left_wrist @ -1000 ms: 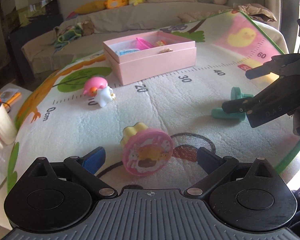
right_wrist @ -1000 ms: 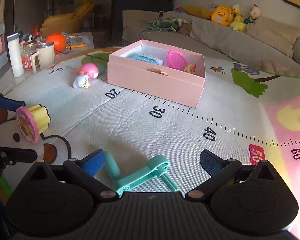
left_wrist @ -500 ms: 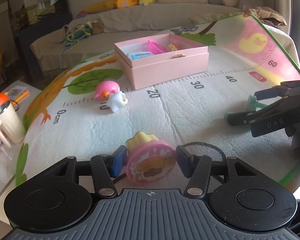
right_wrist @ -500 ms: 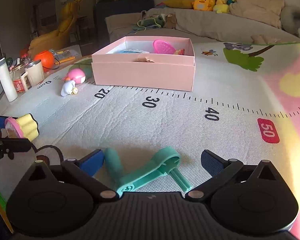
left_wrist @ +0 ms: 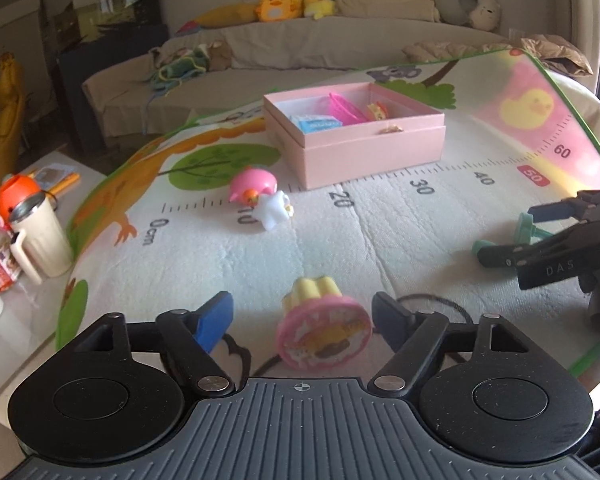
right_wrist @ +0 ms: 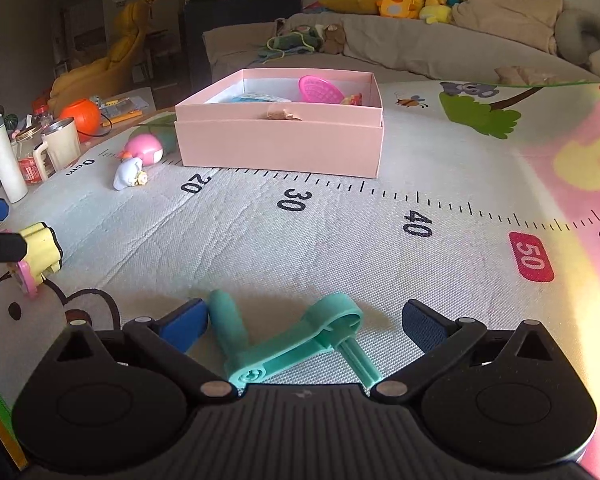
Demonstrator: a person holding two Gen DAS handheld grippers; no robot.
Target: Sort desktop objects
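Presently, both tools are standing released over the printed play mat [right_wrist: 340,232] on the desk, each framing its own toy; the left tool [left_wrist: 304,314] is bracketing the pink-and-yellow cake toy [left_wrist: 324,330], which is lying tipped on its side between the blue pads, nearer the right pad, with a gap visible at the left pad [left_wrist: 216,316]; the right tool [right_wrist: 306,320] is straddling the teal plastic handle piece [right_wrist: 288,344], which is lying flat, its thick end just beside the left pad [right_wrist: 184,324] and well apart from the right pad.

For a good grasp, the left tool is best centring on the round pink disc before clenching, since an off-centre squeeze would likely roll the toy away; the right tool is probably best closing across the teal piece's middle bar, low to the mat, so the thin part does not pivot out.

The pink box [right_wrist: 280,140], lying open farther back by the ruler marks, is evidently the destination; it is already holding a pink comb-like item and a blue packet; a pink-and-white figure toy [left_wrist: 260,200] is lying unsorted near the box.
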